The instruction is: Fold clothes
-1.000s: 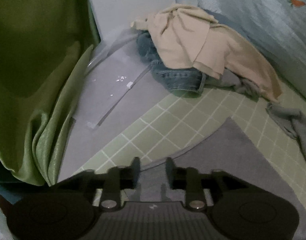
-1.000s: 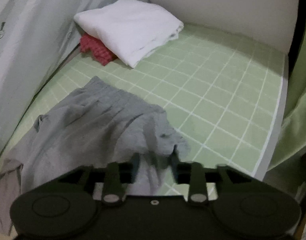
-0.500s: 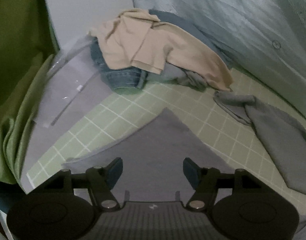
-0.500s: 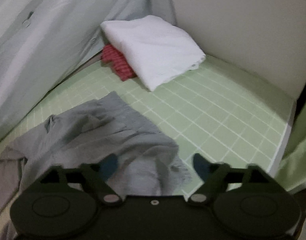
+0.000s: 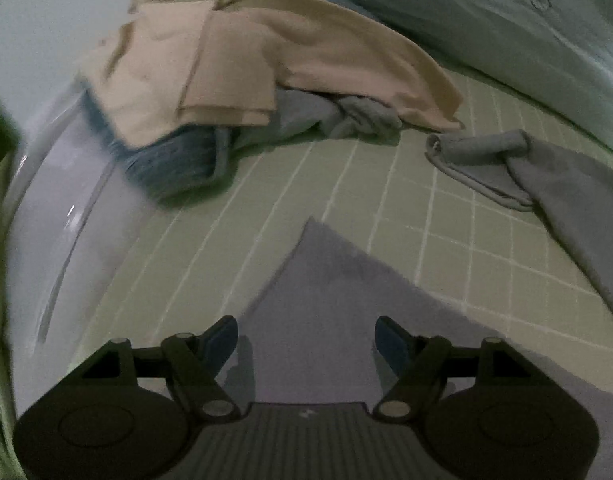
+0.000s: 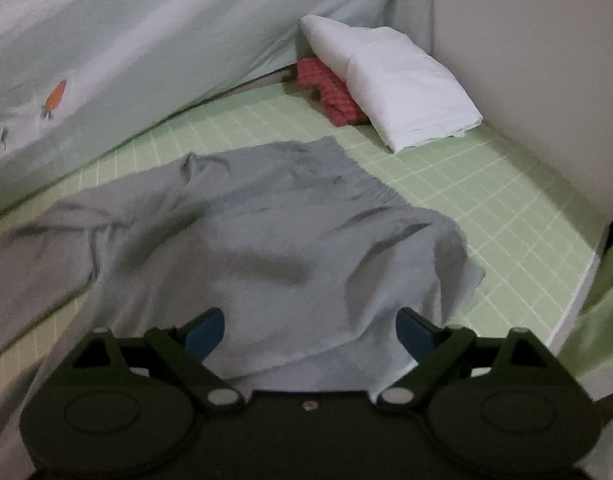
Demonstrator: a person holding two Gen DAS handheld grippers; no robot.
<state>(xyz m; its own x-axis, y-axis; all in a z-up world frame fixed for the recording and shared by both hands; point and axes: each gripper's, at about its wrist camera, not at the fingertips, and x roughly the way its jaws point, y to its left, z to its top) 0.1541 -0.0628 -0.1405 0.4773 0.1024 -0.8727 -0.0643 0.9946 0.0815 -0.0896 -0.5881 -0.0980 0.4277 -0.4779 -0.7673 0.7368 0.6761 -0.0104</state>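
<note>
Now released: left gripper (image 5: 306, 340) and right gripper (image 6: 308, 330), pinched on the rumpled grey cotton garment (image 6: 266, 248) a second ago, spread wide, empty. Lying loose on the green checked table (image 6: 486, 200); likely regrasp or smoothing next.

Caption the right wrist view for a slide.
Open right hand-held gripper over a rumpled grey garment on the green checked sheet, folded white cloth behind.

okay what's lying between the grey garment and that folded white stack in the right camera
Nothing but bare green checked mat, seen in the right wrist view. The grey garment stops short of the folded white stack.
</note>
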